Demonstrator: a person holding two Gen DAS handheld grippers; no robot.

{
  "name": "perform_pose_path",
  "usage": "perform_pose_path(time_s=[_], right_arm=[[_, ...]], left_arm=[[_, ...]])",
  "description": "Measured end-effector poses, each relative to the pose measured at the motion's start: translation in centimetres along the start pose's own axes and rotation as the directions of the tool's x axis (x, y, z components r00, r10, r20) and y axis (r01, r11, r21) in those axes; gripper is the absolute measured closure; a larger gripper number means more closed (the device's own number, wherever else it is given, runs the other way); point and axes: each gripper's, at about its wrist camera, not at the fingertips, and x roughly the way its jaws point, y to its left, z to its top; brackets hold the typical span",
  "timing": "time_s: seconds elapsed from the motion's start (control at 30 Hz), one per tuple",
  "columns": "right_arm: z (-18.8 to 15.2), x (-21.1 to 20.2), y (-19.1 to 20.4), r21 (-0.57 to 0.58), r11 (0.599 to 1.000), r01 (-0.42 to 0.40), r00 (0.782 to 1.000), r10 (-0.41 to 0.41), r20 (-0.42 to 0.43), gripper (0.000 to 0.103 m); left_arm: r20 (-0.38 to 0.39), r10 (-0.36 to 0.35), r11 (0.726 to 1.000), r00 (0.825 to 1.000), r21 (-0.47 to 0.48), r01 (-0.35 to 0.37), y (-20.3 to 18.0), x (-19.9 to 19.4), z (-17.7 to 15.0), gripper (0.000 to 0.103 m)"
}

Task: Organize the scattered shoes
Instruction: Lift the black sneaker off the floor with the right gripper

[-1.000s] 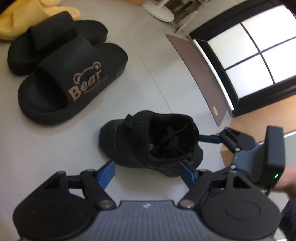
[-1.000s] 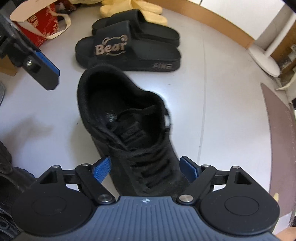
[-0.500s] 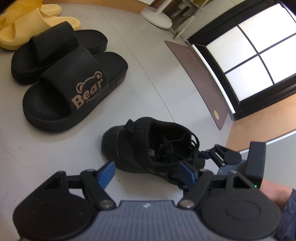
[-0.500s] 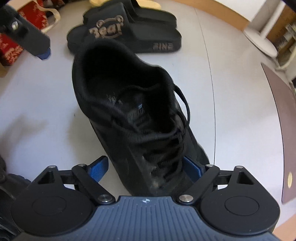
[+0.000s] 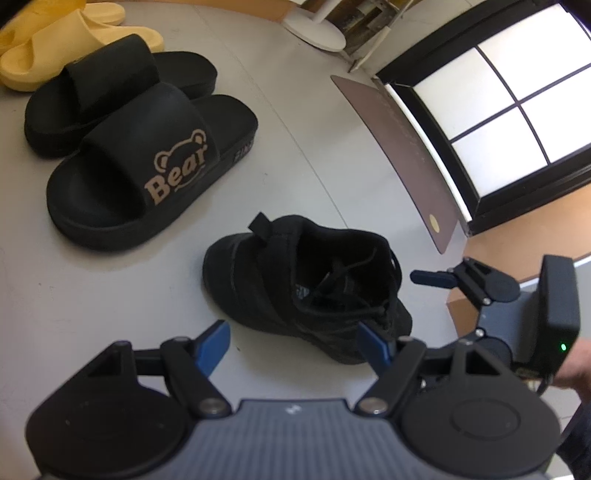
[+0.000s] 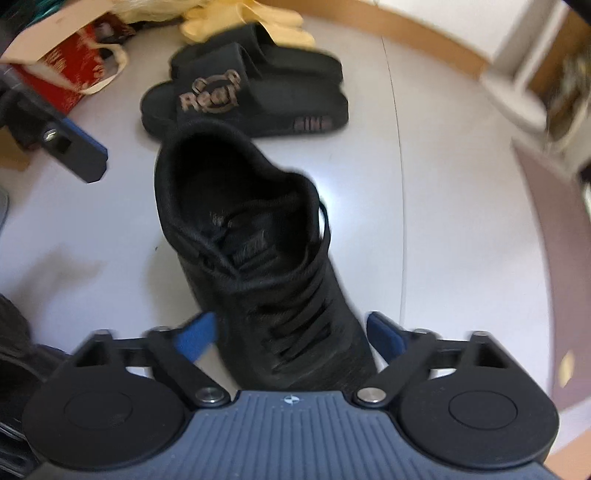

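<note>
Sneaker: a black lace-up sneaker (image 6: 255, 258) rests on the pale floor (image 6: 461, 240), its heel towards the black slides and its toe under the right gripper.
Right gripper: the right gripper (image 6: 291, 332) hangs over the sneaker's toe with a blue pad on either side; its jaws are opening, the sneaker lies between them, and both pads stand clear of it.
Left gripper: the left gripper (image 5: 295, 343) sits low beside the sneaker with its fingers spread wide and nothing held; the right-hand pad overlaps the sneaker's laced front in the picture, and I cannot tell whether it touches.
Near neighbours: a pair of black slides (image 5: 133, 162) lies side by side just beyond the sneaker's heel, the nearer one marked "Bear"; yellow slides (image 5: 66, 59) lie beyond them.
In the way: one finger of the left gripper shows in the right wrist view at the left edge, apart from the sneaker.
Only in the left view: a dark-framed window (image 5: 498, 99), a brown board (image 5: 402, 155) lying on the floor before it, a white round base (image 5: 314, 26), and a bare hand (image 5: 576, 369) behind the right gripper.
Only in the right view: a red box (image 6: 62, 66) at the top left and some dark thing at the lower left edge, too cropped to name; this view is blurred.
</note>
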Motion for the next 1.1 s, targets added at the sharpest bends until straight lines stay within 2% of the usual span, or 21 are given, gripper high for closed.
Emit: perform_pose_path(time_s=[0.2,0.3,0.47,0.6,0.8,0.93,1.1], right_arm=[[1.4,0.8,0.7,-0.051,0.998,-0.031,0.999,0.032,0.019,0.010],[1.4,2.0,0.6,-0.056,0.998,-0.026,1.000,0.025,-0.004,0.009],[0.3,2.9,0.5,0.099,0.994,-0.054,0.998,0.050,0.036,0.006],[0.1,3.0,0.4,0.168,0.984,-0.064,0.997,0.058,0.042,0.015],[0.7,3.5,0.4,0.256,0.965,-0.052,0.998,0.056,-0.008,0.022],[0.3,3.6,0.2,0.359,0.933,-0.028,0.998,0.046,-0.043,0.027],[0.2,3.6,-0.7,0.517,0.855,0.037,0.988,0.046,-0.148,0.028]], left_arm=[[0.001,0.009,1.000,1.000,-0.005,-0.009,0.3,0.1,0.1,0.026],[-0.004,0.012,1.000,1.000,-0.003,-0.012,0.4,0.3,0.0,0.026],[-0.002,0.020,1.000,1.000,-0.013,-0.020,0.6,0.4,0.2,0.026],[-0.008,0.018,1.000,1.000,-0.010,-0.018,0.4,0.6,0.0,0.026],[-0.021,0.011,1.000,1.000,-0.008,-0.011,0.2,0.7,-0.7,0.026],[-0.029,0.002,1.000,1.000,-0.006,-0.003,0.2,0.7,-0.9,0.026],[-0.032,-0.005,1.000,0.999,-0.008,0.005,0.3,0.6,-1.0,0.026]])
